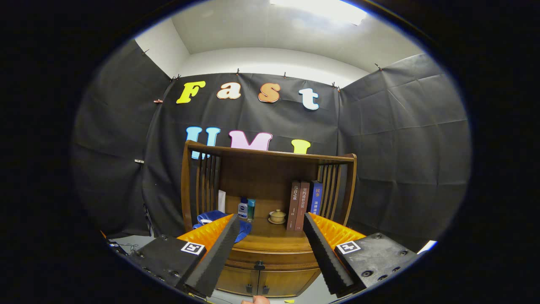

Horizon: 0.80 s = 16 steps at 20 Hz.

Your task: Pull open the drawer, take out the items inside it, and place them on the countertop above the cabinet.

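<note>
A: Gripper view. How does the gripper [268, 228] stand?

B: Its two fingers are spread wide apart with nothing between them. They point at a wooden cabinet [265, 270] ahead, and neither finger touches it.

A: And the drawer?

B: The drawer [274, 258] is the curved band across the cabinet front, just under the countertop [274, 239] and seen in the gap between the fingers. It looks pushed in, flush with the front, with a small dark knob [259, 265] at its lower middle. What lies inside it is hidden.

A: Below that?

B: Two cabinet doors [261, 282] side by side, closed.

A: What is on the countertop?

B: At the far right, three books [303, 205] stand upright against the slatted side of the wooden rack [270, 157] over the counter. Left of them sits a small lidded cup [277, 216] on a saucer. Farther left, at the back, are a little bottle [242, 208] and a teal container [251, 209] just beside it. At the near left lies blue cloth [219, 218], partly behind the left finger; I think it is a folded bag or towel, but I cannot tell.

A: Anything nearer?

B: A fingertip [255, 299] of the person shows low down, between the fingers.
</note>
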Each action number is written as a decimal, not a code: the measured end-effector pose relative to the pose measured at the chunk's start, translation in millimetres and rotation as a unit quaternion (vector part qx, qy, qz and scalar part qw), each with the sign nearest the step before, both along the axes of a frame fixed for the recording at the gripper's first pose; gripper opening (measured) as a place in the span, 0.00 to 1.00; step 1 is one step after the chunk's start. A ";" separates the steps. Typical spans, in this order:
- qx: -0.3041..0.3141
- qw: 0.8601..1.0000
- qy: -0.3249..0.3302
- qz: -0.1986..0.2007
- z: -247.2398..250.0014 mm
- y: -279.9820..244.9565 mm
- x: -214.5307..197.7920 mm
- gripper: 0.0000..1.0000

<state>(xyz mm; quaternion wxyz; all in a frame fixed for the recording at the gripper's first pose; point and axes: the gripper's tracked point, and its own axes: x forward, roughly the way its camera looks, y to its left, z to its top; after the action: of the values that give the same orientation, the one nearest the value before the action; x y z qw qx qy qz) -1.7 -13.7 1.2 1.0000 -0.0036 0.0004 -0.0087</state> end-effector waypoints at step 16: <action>0.021 0.999 0.020 -0.023 -172.3 10.1 64.8 0.98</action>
<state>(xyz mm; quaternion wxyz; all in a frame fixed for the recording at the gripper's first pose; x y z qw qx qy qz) 63.1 -3.6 -171.1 0.9991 0.0177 0.0211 -0.0314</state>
